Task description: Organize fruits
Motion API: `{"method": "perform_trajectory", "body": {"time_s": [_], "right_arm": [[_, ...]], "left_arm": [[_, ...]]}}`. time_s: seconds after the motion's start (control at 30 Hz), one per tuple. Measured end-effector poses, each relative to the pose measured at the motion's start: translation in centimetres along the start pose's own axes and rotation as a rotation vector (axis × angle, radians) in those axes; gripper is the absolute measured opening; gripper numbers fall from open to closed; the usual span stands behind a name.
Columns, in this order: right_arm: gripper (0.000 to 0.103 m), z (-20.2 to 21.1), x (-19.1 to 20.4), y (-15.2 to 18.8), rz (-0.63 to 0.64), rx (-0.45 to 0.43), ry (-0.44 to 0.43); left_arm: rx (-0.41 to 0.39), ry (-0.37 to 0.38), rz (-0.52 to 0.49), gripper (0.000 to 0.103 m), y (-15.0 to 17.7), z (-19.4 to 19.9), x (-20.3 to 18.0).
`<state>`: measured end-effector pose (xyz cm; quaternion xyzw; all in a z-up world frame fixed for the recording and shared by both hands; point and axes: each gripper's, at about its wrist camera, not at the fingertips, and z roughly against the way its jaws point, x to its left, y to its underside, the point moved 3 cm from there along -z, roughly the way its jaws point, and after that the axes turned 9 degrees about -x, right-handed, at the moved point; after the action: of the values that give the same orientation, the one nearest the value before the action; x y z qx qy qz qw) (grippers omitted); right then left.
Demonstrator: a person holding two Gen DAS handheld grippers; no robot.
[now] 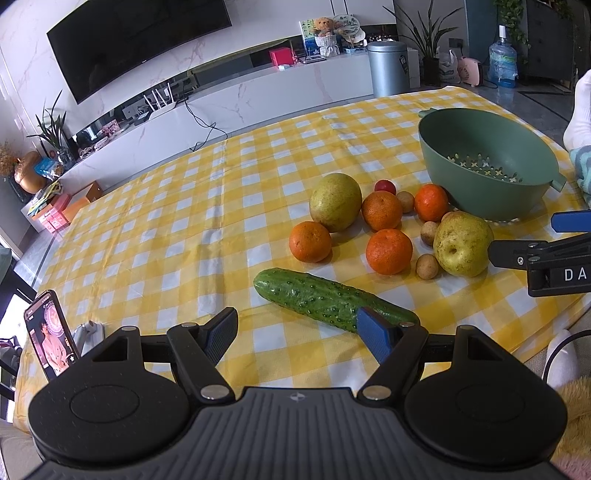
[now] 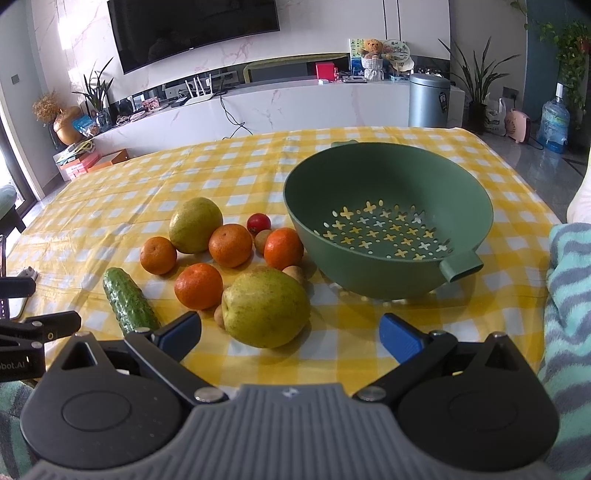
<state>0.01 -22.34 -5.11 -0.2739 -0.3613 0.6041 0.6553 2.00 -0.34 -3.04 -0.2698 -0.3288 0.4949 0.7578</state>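
Yellow-checked tablecloth (image 2: pixel 110 192) carries loose fruit beside the empty green plastic colander (image 2: pixel 388 206). Right gripper (image 2: pixel 291 332) and left gripper (image 1: pixel 295 332) both gape, released; straddle the yellow-green pear (image 2: pixel 264 306) before closing, then lift it into the colander.

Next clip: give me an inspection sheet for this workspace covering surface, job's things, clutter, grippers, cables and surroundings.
Surface: yellow checked tablecloth, flat, no spills seen.
Job's things: green colander empty; four oranges, two pears, a cucumber, a small red fruit and several small brown fruits lie loose on the cloth beside it.
Clutter: phone propped at the table's left edge.
Grippers: left gripper open, holding nothing; right gripper open, holding nothing, near pear just ahead.
Cables: one black cable hangs from the TV cabinet.
Surroundings: TV, bin, plants, water bottle.
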Motion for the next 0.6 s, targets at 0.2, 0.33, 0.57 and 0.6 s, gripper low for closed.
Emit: {"method": "perform_trajectory", "body": {"time_s": [0.2,0.33,0.57,0.6], "right_arm": [[0.099,-0.01,-0.18,0.03,-0.009,0.004,0.001],[0.099,-0.08,-0.23,0.06,-0.011,0.008,0.004],[0.099,-0.40,-0.19,0.20,-0.010,0.019,0.005],[0.099,-0.47,-0.10,0.22,-0.010,0.020,0.000]], "left_arm": [[-0.001,0.001,0.000,0.087,-0.12,-0.01,-0.06],[0.001,0.007,0.006,0.087,-0.21,-0.06,-0.09],[0.010,0.060,0.072,0.087,-0.56,-0.66,0.18],[0.015,0.076,0.095,0.087,-0.59,-0.83,0.31]]}}
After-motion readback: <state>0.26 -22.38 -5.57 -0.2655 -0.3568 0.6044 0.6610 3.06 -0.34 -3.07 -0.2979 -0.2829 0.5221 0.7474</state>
